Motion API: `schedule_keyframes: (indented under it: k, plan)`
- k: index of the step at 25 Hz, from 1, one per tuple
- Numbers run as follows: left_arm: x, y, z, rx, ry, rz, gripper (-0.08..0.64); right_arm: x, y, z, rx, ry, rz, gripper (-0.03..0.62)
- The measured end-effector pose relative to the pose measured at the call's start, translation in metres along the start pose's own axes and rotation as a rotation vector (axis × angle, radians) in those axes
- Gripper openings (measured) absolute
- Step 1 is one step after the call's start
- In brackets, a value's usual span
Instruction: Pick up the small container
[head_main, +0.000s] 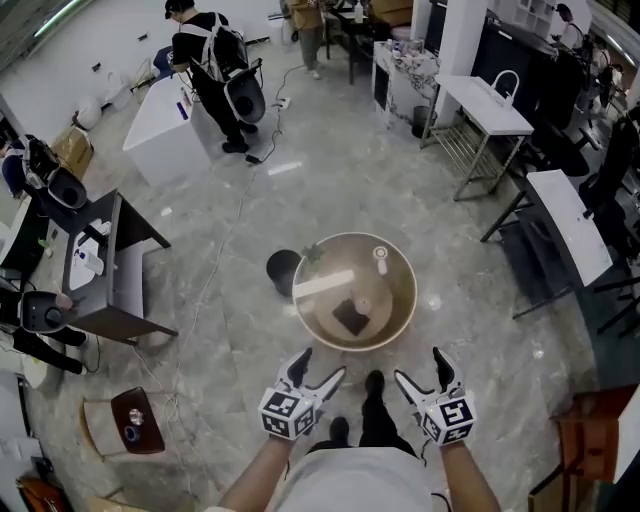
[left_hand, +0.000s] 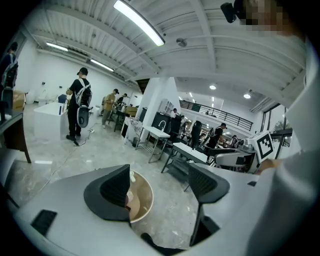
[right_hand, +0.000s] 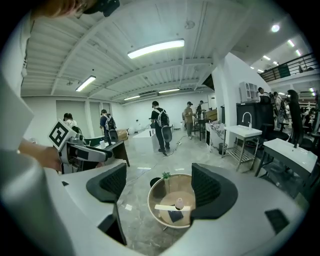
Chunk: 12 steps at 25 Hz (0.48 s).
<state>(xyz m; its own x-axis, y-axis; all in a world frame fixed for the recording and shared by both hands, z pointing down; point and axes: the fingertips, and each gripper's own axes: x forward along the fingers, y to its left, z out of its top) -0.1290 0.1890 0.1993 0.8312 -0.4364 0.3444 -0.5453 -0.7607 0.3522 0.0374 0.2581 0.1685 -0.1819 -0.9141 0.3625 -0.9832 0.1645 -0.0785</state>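
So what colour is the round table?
The round table is tan; the head view shows it best.

Both arms reach forward and down from the torso. The bare left forearm (head_main: 262, 472) and right forearm (head_main: 470, 478) angle slightly inward. The left gripper (head_main: 322, 364) points ahead, its jaws spread wide and gripping nothing (the two dark ribbed pads stand well apart in the left gripper view). The right gripper (head_main: 418, 365) mirrors it at the same height, jaws likewise apart and empty. Each hand sits just behind its marker cube (head_main: 288, 412), and the two grippers stay near each other without touching.
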Motion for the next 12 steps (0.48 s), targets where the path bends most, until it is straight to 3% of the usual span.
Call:
schedule_keyframes:
  k: [12]
  plan:
    - [0.106,0.024,0.004,-0.069,0.044,0.064,0.373,0.097,-0.072,-0.012,0.006,0.104,0.160,0.419]
